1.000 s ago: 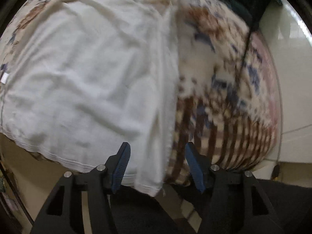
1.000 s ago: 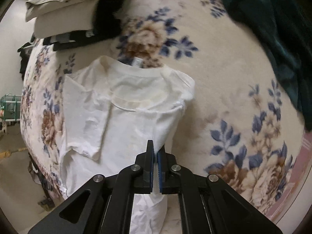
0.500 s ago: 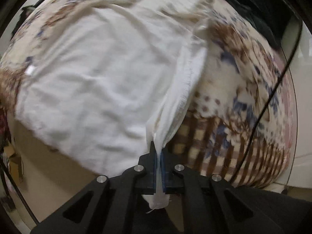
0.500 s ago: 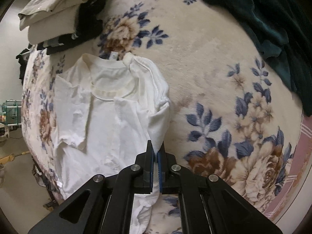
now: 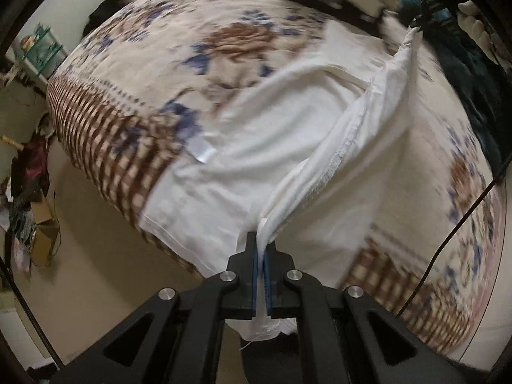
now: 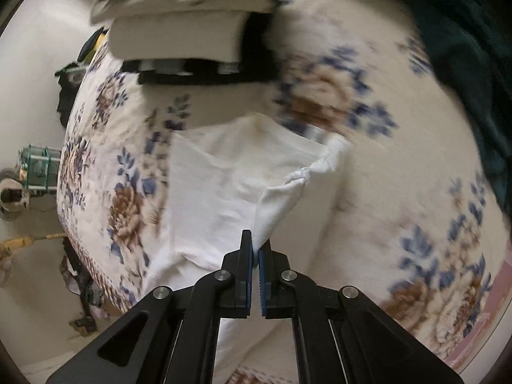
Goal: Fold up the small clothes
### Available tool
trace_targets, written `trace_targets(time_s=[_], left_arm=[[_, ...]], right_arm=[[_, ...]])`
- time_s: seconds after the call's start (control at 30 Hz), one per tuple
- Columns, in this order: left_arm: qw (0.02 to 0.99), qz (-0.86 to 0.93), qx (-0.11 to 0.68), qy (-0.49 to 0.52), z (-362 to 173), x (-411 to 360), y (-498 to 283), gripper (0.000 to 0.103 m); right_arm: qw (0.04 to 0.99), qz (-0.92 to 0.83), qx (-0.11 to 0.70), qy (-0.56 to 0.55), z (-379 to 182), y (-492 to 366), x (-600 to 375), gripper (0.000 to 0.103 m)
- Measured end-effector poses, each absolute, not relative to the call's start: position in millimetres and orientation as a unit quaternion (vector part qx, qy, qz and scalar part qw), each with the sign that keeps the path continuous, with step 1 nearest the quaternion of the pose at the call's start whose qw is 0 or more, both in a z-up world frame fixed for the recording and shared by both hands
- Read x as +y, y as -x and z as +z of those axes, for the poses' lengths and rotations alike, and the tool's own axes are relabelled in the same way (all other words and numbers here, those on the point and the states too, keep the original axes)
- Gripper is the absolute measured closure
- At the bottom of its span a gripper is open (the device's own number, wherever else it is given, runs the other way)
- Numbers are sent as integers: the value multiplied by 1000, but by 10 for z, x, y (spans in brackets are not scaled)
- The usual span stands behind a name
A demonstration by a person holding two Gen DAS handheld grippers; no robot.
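Observation:
A small white T-shirt (image 5: 281, 134) lies on a floral bedspread (image 5: 166, 64). My left gripper (image 5: 262, 249) is shut on the shirt's hem corner, and a fold of cloth runs taut from it up to the far right. There the other gripper (image 5: 428, 6) pinches the same edge. In the right wrist view my right gripper (image 6: 255, 249) is shut on the sleeve side of the white T-shirt (image 6: 224, 185), lifting that edge over the body of the shirt. The collar end lies toward the far side.
A stack of folded clothes (image 6: 185, 22), pale on top and black below, sits at the head of the bed. A dark green blanket (image 6: 464, 48) lies along the right. The bed's edge (image 5: 105, 160) drops to a floor with clutter (image 5: 28, 185). A black cable (image 5: 454, 224) hangs at right.
My left gripper shut on the hem corner and lifted it. Both grippers have swept the shirt's right edge leftward over its body; the right stayed shut on the sleeve side.

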State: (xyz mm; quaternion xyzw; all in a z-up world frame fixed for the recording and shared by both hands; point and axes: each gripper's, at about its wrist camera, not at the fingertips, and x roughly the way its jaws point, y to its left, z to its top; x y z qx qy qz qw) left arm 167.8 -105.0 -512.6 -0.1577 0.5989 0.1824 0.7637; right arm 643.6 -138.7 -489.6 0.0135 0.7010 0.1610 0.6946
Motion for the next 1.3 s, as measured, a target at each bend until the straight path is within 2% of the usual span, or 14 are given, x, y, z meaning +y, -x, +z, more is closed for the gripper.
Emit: trace_targets(time_s=[0.23,0.5,0.6,0.73,0.87,0.93,0.97,1.0,1.03,1.2,1.3], left_arm=[[733,176,623,208,-5647,-213,-1740,101],[719,146,642,223,-5922,113,-1759,101],[702,141,656,238,-6069,314,-1692,97],[679,138,663,282,-6202,702,-1552,96],[652,159,662,335,-6254,1056,-1302,95],[639,161,649,380,-6252,1228,-1127,91],[638,161,642,395,-6234,1292,-1050,88],[638,157,637,402,-6217,1329,-1002,86],[640,153,637,401,-6195,1325,-982,83],[661,90,653,360,-6101,1038,-1117,82],[655,75,685,311,-6229,777,-1285,82]], right_arm=[[692,118,709,65,-5517,-6662,-137,100],[694,75,708,103,-5988,-6875,524,100],[694,61,705,134,-6087,-6953,675,100],[667,59,737,97,-6209,-7020,682,100],[652,90,751,57,-6095,-6895,589,98],[650,107,751,52,-5991,-6775,526,80],[650,115,749,50,-5914,-6681,477,52],[651,122,747,49,-5865,-6613,442,30],[652,133,745,50,-5798,-6504,396,27],[637,150,755,47,-5640,-6027,124,27],[632,142,761,20,-5597,-5850,-21,27]])
